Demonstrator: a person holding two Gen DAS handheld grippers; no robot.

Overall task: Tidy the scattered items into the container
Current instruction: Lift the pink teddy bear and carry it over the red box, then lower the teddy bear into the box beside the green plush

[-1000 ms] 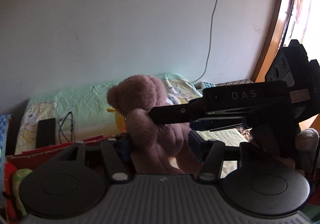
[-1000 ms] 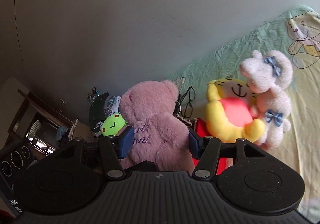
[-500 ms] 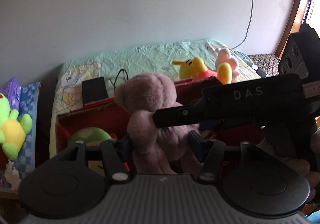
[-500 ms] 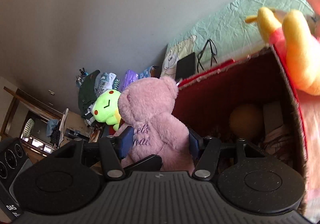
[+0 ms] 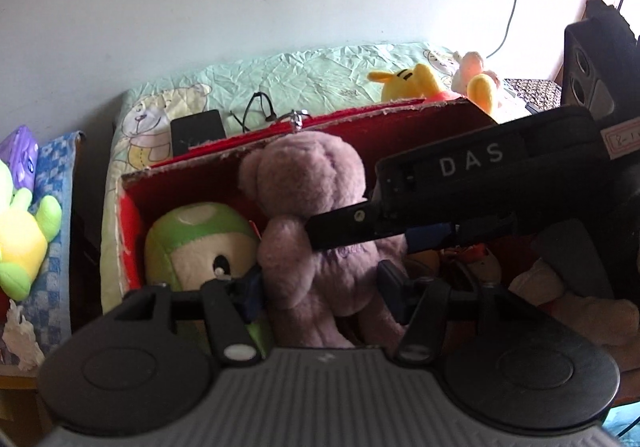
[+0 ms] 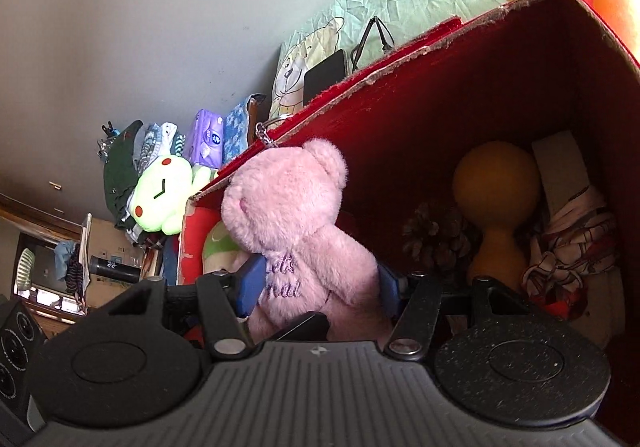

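Bed under a crumpled pale green bear-print sheet. Lying on it: black phone, folded glasses, yellow plush beside pink plush, red cardboard box at near edge.

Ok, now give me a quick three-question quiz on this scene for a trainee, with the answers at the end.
1. True or false: the pink teddy bear lies loose, with no gripper on it.
2. Which toy sits right beside the bear inside the red box? A: green-capped plush. B: toy car. C: rag doll.
3. Short answer: is the yellow plush inside the box or outside it?

Key:
1. False. The right gripper clamps it by the sides.
2. A.
3. Outside, beyond the far rim.
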